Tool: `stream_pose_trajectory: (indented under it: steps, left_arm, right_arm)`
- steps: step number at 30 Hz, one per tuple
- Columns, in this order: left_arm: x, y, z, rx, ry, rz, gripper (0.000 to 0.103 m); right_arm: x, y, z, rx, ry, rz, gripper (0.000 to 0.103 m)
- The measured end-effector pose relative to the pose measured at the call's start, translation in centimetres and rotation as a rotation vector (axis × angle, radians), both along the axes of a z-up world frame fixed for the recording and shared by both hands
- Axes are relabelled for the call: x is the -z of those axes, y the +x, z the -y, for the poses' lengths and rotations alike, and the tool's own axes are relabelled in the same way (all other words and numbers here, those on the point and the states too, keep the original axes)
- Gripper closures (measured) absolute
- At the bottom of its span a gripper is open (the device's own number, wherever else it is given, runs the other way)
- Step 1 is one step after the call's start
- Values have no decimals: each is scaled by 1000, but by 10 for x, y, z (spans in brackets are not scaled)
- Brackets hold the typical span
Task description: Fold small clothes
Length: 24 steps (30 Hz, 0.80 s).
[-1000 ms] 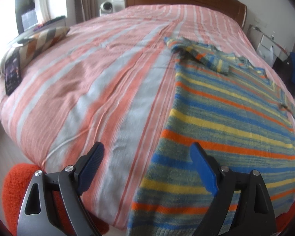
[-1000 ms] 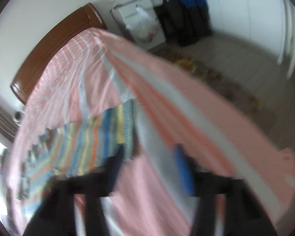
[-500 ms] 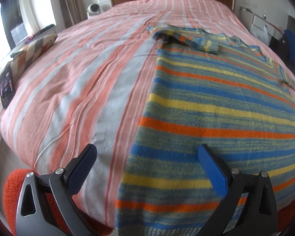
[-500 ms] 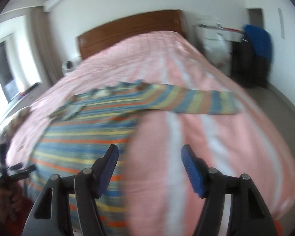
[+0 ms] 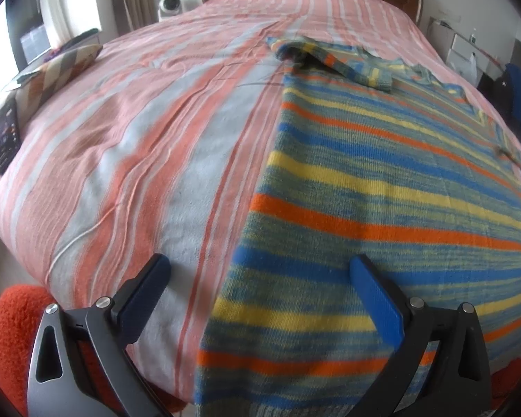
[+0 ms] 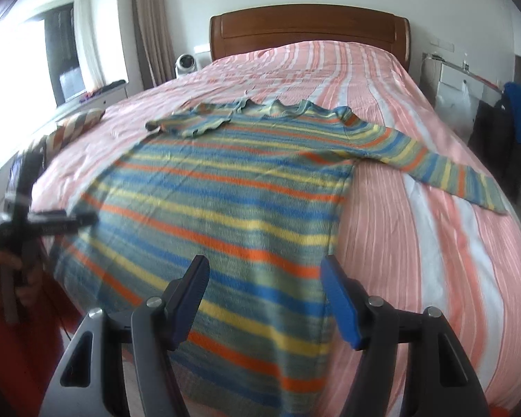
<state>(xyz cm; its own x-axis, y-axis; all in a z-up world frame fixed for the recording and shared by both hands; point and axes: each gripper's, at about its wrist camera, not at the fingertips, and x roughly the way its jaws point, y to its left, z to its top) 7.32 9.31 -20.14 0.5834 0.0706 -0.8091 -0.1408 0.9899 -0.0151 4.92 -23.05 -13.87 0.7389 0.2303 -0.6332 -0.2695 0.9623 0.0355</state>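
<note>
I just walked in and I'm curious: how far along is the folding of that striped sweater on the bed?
Barely started. The striped sweater lies spread flat on the bed; only its left sleeve is folded across the chest. The right sleeve is stretched out to the side. Nothing is in hand: left gripper and right gripper are open near the hem. The right sleeve and body folds remain.

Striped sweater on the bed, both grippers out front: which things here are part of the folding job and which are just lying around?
Part of the job:
striped sweater, flat on the bed, one sleeve folded in
left gripper, open
right gripper, open

Just lying about:
patterned cushion
phone
white round device
blue jacket
</note>
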Motion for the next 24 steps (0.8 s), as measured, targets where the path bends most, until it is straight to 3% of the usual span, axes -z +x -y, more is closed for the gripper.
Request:
stream_pose_trajectory:
  steps: [24]
  left_arm:
    - [0, -1, -3, -6, -20, -2, 0]
  right_arm:
    - [16, 2, 0, 20, -9, -37, 37]
